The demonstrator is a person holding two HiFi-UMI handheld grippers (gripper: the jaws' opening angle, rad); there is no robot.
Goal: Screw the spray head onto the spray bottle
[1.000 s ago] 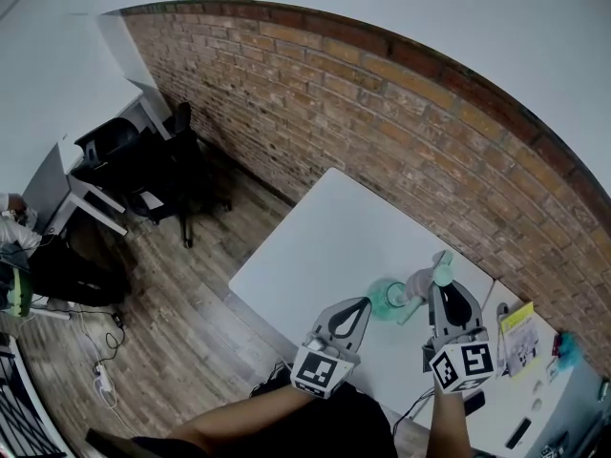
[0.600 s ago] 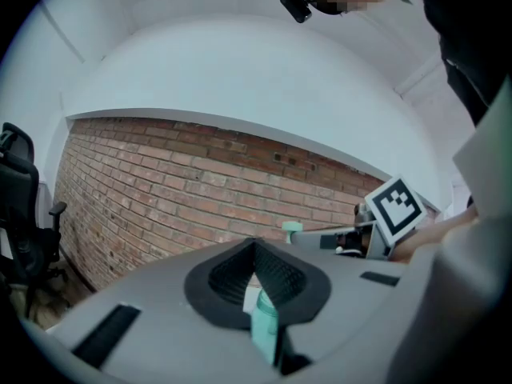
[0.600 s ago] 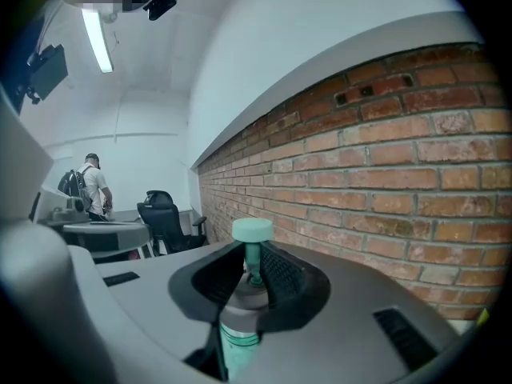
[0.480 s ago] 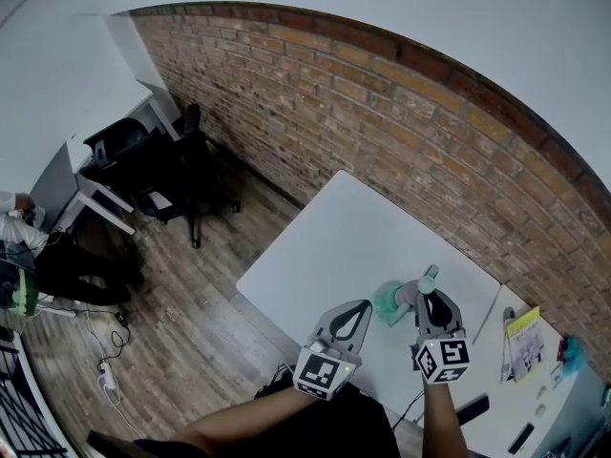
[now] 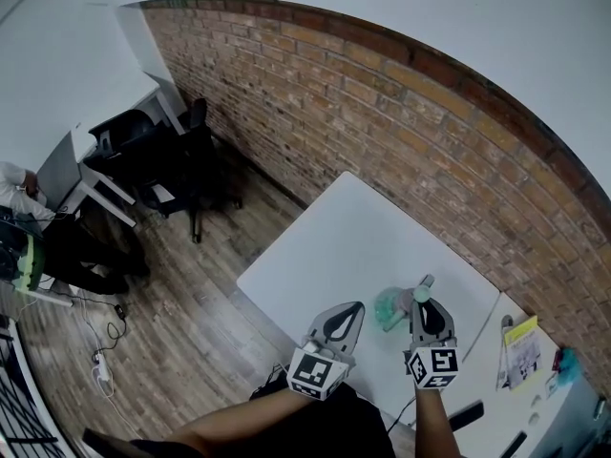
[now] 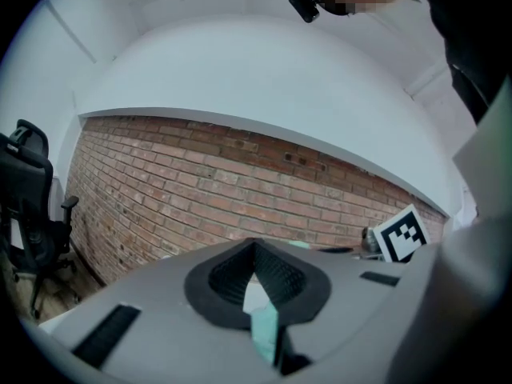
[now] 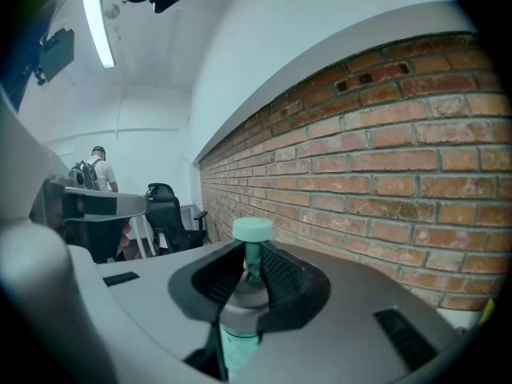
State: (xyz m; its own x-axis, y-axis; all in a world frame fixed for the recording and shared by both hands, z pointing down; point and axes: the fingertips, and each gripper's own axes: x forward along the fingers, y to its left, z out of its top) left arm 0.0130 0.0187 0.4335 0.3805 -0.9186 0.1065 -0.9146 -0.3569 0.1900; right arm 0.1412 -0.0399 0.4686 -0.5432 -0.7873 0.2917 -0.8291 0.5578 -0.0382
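I'm looking into an office. In the head view a white table (image 5: 325,251) stands at lower centre against a brick wall (image 5: 401,132). A black swivel chair (image 5: 194,156) and a white desk (image 5: 100,181) sit at upper left, and cables (image 5: 95,370) trail over the wood-plank floor (image 5: 181,313) at lower left.

Left claw (image 5: 355,306), right claw (image 5: 426,303): grey, black ribbed pads (image 7: 282,272).

My left gripper (image 5: 351,309) is at the near left and points roughly level away from me, jaws pressed together. My right gripper (image 5: 427,299), just to its right, tips slightly down, with its jaws clamped on the spray head (image 7: 253,230). My left forearm (image 5: 234,420) and right forearm (image 5: 436,426) reach in from the near edge.
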